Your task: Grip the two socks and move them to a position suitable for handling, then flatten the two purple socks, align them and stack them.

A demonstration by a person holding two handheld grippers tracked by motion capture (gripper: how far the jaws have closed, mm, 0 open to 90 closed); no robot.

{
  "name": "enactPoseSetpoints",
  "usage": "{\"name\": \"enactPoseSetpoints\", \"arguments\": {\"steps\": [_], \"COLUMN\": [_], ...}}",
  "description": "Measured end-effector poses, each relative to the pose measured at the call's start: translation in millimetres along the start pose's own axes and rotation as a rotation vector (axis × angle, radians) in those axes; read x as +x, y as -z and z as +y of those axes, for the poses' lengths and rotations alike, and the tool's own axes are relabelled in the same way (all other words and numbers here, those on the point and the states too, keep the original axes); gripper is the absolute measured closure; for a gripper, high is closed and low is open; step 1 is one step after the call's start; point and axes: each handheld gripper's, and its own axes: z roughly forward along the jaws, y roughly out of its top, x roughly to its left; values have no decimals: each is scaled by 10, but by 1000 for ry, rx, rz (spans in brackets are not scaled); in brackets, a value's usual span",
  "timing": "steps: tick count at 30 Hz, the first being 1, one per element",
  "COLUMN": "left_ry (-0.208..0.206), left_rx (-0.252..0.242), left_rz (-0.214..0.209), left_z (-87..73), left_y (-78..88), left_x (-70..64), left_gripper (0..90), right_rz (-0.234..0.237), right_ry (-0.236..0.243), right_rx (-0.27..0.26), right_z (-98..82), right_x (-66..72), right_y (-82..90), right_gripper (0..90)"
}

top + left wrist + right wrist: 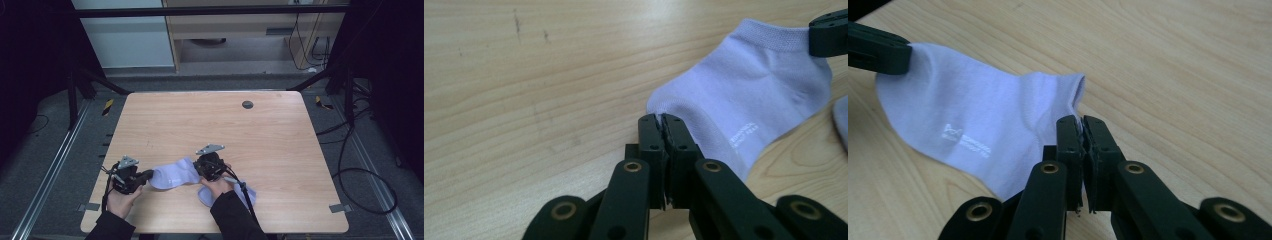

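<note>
High view: sock stretched between left claw and right claw, both clamping it.

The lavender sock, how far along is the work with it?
Done: both grippers are clamped on the lavender sock, the left gripper at the toe, the right gripper at the cuff. In hand: holding it between them. Left: a second sock lies untouched by the right forearm.

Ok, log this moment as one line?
left gripper: shut on lilac sock toe | right gripper: shut on its cuff | sock spans between them | second sock: beside right hand
</note>
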Motion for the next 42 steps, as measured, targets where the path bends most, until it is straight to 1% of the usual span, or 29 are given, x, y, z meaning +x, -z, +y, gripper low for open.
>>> {"name": "enactPoseSetpoints", "arguments": {"steps": [2,4,9,11,15,19,22,25,28,30,32,34,42], "left_ry": [-4,-10,-14,-21,-35,-60,-78,-93,-113,-127,-141,-145,-171], "left_rx": [-9,-16,-36,-40,-34,-28,-23,-21,-17,-13,-7,-2,28], "left_rz": [-10,-19,-38,-44,-65,-85,-100,-117,-119,-112,-108,-110,-138], "left_z": [16,34,89,112,152,199,239,280,315,331,338,337,323], "left_y": [24,45,109,117,105,79,44,17,-2,-14,-30,-55,-170], "left_x": [-35,-66,-143,-187,-312,-464,-577,-687,-775,-822,-865,-906,-1077], "left_gripper": [875,876,876,876,876,876,876,876,876,876,876,875,876], "right_rz": [8,7,15,13,6,-6,-15,-26,-42,-50,-55,-59,-77], "right_ry": [-1,13,15,27,30,26,28,16,5,-7,-18,-28,-43], "right_rx": [-9,-20,-34,-37,-39,-34,-41,-47,-52,-56,-57,-54,-37], "right_z": [19,36,56,48,13,-51,-106,-173,-245,-293,-342,-391,-541], "right_x": [6,1,-25,-41,-90,-147,-209,-278,-350,-395,-439,-475,-538], "right_y": [74,145,317,395,556,719,834,951,1058,1118,1161,1192,1305], "right_gripper": [869,869,869,869,869,869,869,869,869,869,869,869,869]}}
